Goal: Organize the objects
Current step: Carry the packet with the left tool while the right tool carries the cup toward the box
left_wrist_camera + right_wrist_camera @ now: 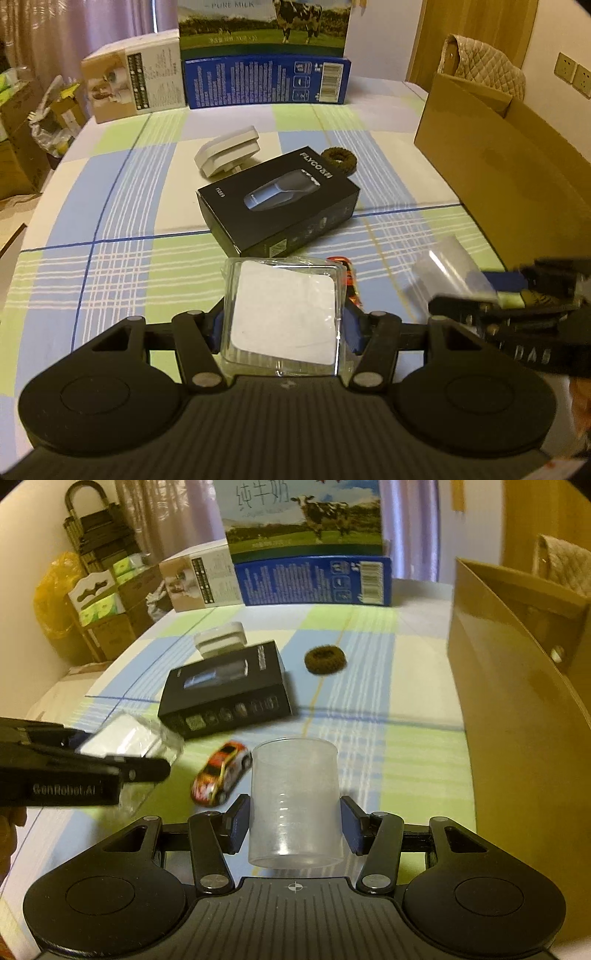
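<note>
At lower centre of each wrist view, the left gripper (282, 325) is clamping a light, crushable clear plastic blister pack (284, 314) by its edges, the right gripper (294, 821) squeezing a slippery translucent plastic cup (294, 805) at mid-wall.

Warm, dim light. Pale curtains (55, 33) behind, cream wall with two sockets (574, 74) at right, stacked cartons (110, 602) at left.

A blue, green and white plaid cloth (122, 206) covers the bench; the shaver box (279, 201) is black, the toy car (220, 772) orange-red, the hair tie (324, 660) brown.
</note>
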`<state>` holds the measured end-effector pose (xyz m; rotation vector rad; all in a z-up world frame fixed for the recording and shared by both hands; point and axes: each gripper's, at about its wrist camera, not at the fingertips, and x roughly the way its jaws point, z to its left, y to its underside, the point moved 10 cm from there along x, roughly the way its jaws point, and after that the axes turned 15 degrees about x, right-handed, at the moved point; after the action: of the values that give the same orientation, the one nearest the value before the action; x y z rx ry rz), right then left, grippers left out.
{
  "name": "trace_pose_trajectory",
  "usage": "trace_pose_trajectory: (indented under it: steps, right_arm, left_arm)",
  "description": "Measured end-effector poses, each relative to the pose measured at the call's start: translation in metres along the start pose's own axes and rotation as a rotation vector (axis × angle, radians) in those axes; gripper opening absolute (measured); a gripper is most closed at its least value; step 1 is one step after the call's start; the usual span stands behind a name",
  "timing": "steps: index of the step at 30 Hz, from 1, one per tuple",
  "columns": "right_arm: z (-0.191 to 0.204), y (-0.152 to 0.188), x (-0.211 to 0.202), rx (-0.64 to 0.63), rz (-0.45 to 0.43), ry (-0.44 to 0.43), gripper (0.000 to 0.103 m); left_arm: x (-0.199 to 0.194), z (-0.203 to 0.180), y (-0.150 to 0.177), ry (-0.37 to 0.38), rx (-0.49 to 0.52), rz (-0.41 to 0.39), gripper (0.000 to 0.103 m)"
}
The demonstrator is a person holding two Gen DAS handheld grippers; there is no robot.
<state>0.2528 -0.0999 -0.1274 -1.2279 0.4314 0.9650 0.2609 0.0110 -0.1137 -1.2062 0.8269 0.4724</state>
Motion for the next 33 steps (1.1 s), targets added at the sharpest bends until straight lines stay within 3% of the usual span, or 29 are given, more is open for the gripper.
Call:
trace_pose_trajectory:
  steps: [7,17,24,33]
  right_arm:
    - [-0.002,0.024,-0.05,0.012,-0.019,0.024,0.048]
    - [-0.001,0.035,-0.123,0.041,-0.053,0.028,0.048]
    - [-0.007,0.042,-0.158,0.042,-0.073,0.041,0.048]
    - [-0.021,0.044,-0.191,0.06,-0.109,0.057,0.048]
  left_arm:
    - [-0.048,-0.026,0.007,-0.025,-0.045,-0.05,0.054]
    - [-0.105,-0.073,0.022,0.001,-0.08,-0.05,0.054]
    - [-0.133,-0.093,0.03,0.03,-0.111,-0.048,0.054]
    - [-0.159,-0.119,0.03,0.047,-0.082,-0.075,0.054]
